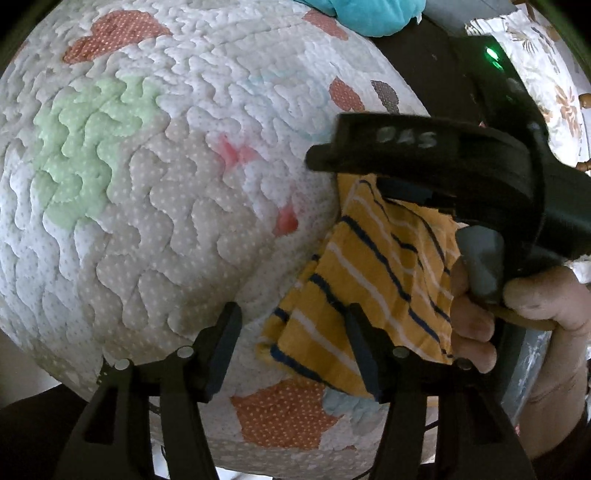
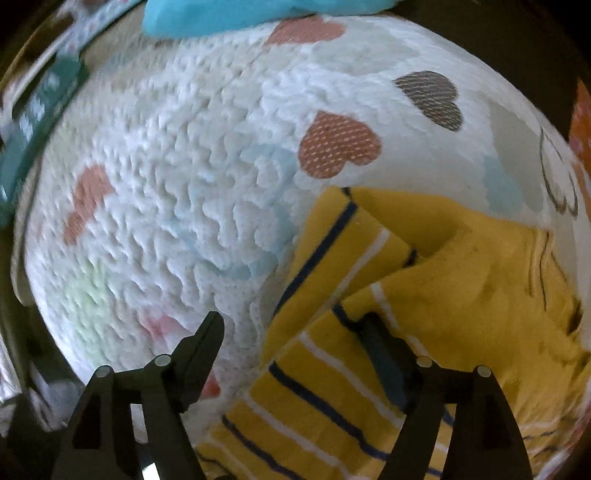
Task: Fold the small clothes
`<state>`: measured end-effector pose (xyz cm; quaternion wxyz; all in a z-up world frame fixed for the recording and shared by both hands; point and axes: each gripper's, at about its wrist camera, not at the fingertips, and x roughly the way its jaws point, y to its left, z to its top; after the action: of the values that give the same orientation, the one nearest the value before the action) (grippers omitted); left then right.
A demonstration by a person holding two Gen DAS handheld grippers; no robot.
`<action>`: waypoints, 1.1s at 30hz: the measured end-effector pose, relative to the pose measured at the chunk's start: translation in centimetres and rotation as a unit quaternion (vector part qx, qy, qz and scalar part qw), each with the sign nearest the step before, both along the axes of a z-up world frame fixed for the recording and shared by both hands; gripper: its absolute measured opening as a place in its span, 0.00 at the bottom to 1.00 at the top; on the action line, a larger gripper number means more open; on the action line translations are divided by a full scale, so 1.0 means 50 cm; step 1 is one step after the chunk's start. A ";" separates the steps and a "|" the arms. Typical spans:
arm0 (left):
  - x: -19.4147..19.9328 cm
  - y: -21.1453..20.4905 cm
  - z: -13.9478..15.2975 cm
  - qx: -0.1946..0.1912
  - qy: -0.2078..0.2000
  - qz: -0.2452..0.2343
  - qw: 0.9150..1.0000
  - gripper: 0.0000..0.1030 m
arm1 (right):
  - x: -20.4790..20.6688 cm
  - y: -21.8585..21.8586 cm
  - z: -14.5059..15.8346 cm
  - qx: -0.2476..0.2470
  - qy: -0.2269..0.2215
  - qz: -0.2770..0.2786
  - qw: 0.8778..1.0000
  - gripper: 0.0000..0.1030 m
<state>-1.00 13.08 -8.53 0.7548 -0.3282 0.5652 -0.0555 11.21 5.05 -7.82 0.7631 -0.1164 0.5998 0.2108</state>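
A small yellow garment (image 1: 373,280) with navy and white stripes lies on a white quilted blanket (image 1: 166,184) with heart patches. In the left wrist view my left gripper (image 1: 295,350) is open just above the blanket, its right finger (image 1: 364,354) over the garment's left edge. The right gripper's body (image 1: 461,166) and the hand holding it sit over the garment's far side. In the right wrist view the garment (image 2: 424,295) is partly folded and my right gripper (image 2: 295,354) is open, its right finger (image 2: 384,354) resting on the striped cloth.
A bright blue cloth (image 1: 369,14) lies at the blanket's far edge and also shows in the right wrist view (image 2: 240,14). A floral fabric (image 1: 535,74) lies at the far right. A dark surface (image 1: 424,48) borders the blanket.
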 end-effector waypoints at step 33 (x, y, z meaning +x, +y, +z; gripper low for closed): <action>0.062 -0.421 0.105 -0.102 -0.063 -0.220 0.968 0.26 | -0.224 -0.835 0.024 0.213 -0.116 -0.401 0.883 0.13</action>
<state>2.12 -7.96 -3.27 0.7205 -0.2672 0.5661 -0.2982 0.00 -36.71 -6.64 0.8529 0.2756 0.4433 -0.0058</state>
